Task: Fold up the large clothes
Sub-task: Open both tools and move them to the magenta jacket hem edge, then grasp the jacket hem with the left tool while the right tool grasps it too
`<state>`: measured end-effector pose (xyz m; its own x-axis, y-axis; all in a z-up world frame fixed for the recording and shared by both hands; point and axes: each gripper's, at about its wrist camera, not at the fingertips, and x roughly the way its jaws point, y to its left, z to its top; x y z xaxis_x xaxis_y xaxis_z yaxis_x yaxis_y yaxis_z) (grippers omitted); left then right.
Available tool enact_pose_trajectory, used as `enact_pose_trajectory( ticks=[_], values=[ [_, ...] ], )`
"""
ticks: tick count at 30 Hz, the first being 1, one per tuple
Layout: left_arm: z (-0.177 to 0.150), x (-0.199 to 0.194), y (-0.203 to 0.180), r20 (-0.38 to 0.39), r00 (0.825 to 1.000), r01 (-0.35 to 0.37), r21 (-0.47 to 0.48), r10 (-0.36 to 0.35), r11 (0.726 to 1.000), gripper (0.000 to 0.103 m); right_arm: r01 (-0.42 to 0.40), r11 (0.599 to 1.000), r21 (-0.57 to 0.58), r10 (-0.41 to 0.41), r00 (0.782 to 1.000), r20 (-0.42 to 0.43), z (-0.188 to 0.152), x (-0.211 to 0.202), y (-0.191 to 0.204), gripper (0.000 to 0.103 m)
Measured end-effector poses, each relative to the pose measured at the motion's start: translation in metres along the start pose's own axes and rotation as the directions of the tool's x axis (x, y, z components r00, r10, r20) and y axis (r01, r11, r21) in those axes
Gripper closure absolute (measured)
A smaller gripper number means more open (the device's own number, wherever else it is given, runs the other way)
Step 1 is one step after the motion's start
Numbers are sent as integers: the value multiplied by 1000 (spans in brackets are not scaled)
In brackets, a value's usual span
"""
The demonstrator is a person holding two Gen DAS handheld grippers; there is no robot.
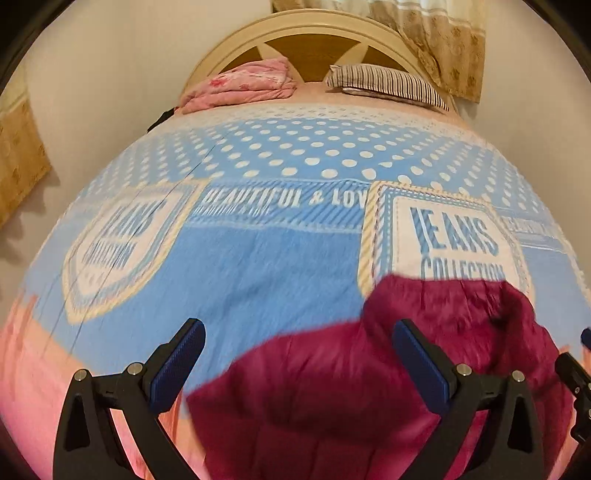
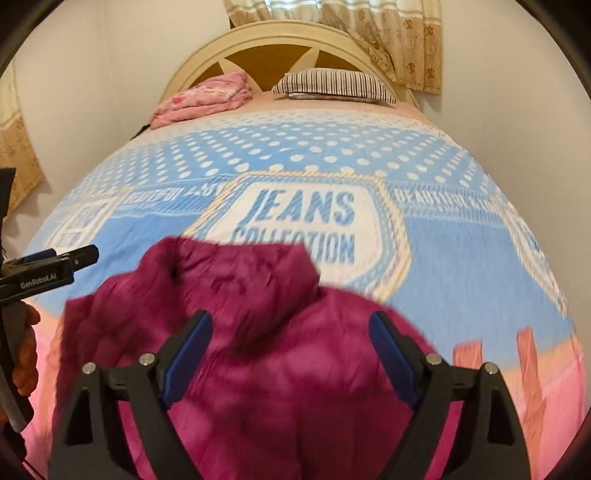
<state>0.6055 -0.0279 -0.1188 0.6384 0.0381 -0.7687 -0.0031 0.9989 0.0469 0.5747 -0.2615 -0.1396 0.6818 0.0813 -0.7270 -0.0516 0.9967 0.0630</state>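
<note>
A maroon padded jacket [image 1: 388, 369] lies crumpled on the near end of the bed, on a blue blanket [image 1: 258, 258] printed "JEANS COLLECTION". My left gripper [image 1: 299, 347] is open above the jacket's left part, holding nothing. In the right wrist view the jacket [image 2: 258, 332] fills the lower middle. My right gripper [image 2: 290, 339] is open above it, jaws wide, holding nothing. The left gripper [image 2: 79, 256] also shows at the left edge of the right wrist view. The views are blurred by motion.
A folded pink quilt [image 1: 240, 86] and a striped pillow [image 1: 384, 83] lie by the cream headboard [image 1: 314, 33]. Curtains [image 1: 443, 44] hang at the back right. Walls flank the bed. A pink sheet [image 1: 37, 387] shows at the bed's near edge.
</note>
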Motion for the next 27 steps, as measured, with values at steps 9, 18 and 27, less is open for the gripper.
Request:
enact_pose_trajectory(
  ticks=[9,18,27],
  values=[
    [18,66,-46,-86,996,-7,111,16,994,1,72,993,-96,-83,991,-106,31,70,-3,16],
    [-5,47,-51,-83,991,114,172,-101,979,94,72,984,-164,-94,987,-131,10,66,-14,93],
    [-58,7,-35,41,993,100,232,-113,968,98,112,961,-251,-122,992,-27,-29,27,-13,96]
  ],
)
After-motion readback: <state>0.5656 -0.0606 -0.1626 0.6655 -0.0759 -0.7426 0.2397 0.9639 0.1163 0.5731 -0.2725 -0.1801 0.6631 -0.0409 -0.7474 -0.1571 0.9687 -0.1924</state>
